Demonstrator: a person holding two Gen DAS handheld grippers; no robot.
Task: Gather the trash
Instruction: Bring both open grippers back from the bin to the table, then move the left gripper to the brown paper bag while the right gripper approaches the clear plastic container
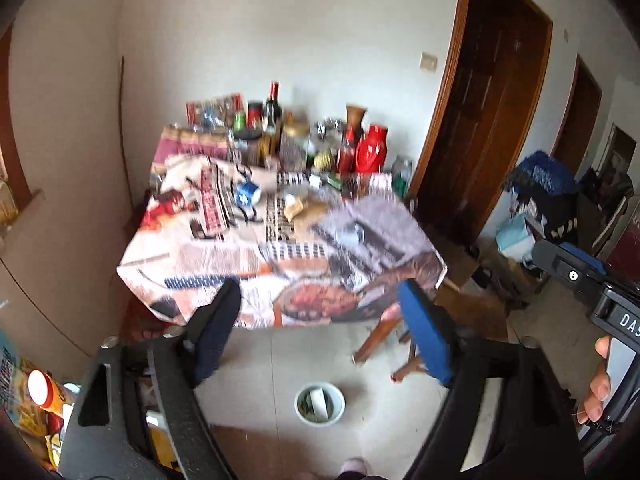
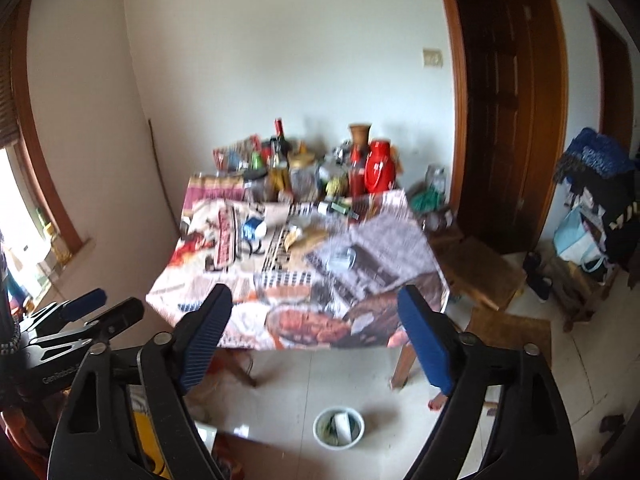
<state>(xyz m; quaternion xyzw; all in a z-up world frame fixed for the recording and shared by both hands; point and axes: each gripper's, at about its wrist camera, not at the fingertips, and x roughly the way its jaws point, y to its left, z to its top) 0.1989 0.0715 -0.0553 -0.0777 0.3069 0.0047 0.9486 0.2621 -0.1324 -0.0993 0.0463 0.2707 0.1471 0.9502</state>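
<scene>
room: white walls, a dark wooden door (image 2: pixel 508 112) right of the table, pale tiled floor
table (image 2: pixel 280 312): the landmark; stands against the far wall, draped in a printed newspaper-style cloth
clutter at the table's back edge: bottles, jars, a red jug (image 2: pixel 378 166) and a brown vase (image 2: pixel 360 134), crowded together; blurred
trash on the table: a blue-and-white cup (image 2: pixel 253 230) lying on its side near the middle, crumpled brown paper (image 2: pixel 304 238) just right of it, a pale lump (image 2: pixel 342 258) nearer the front right; too blurred to name further
stools: low wooden ones (image 2: pixel 486 270) on the floor right of the table
pile: bags and dark cloth (image 2: pixel 592 196) far right of the table
bin (image 2: pixel 339 427): small white bowl-like pail on the floor in front of the table, with white paper and greenish scraps inside
left gripper (image 1: pixel 320 320): fingers spread wide, nothing between them, touching nothing; aimed at the table's front edge
right gripper (image 2: pixel 318 326): fingers spread wide, nothing held, clear of the table; a hand (image 1: pixel 600 380) grips its handle
</scene>
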